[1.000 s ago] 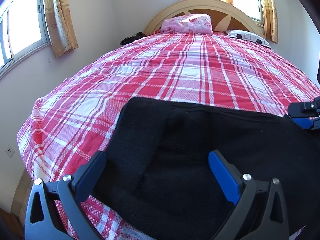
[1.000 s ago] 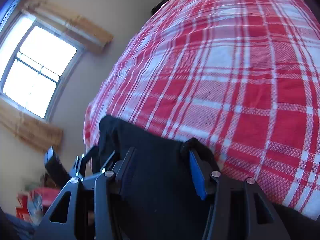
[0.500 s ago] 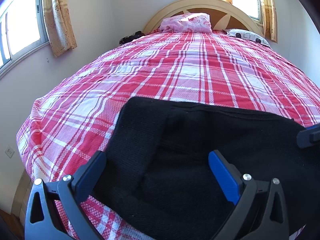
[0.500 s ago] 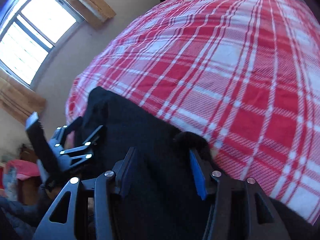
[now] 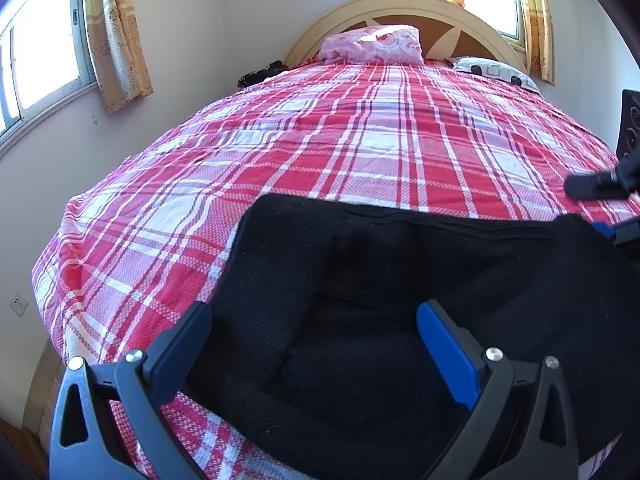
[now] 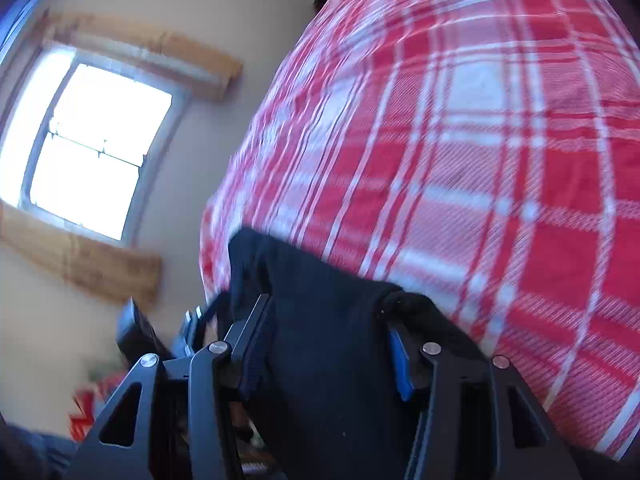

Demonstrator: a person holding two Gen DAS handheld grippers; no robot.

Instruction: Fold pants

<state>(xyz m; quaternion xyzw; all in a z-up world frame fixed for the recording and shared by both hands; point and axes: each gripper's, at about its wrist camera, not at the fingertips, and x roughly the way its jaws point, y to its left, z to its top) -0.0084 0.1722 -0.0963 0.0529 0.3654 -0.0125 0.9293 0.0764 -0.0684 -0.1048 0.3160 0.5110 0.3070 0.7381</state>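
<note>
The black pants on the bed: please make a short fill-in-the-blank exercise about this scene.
1. The black pants lie on a bedspread with a red and white ____ pattern.
2. The left gripper is ____, its fingers wide apart over the pants.
3. At the headboard lies a ____ pillow.

Missing words: plaid; open; pink

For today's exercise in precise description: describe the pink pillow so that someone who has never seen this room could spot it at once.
Start at the big bed covered in a red and white checked sheet, and follow it to the curved headboard at the far end. The pink pillow leans against that headboard, left of centre. Its neighbour to the right, a white pillow with dark spots, lies flatter.
</note>
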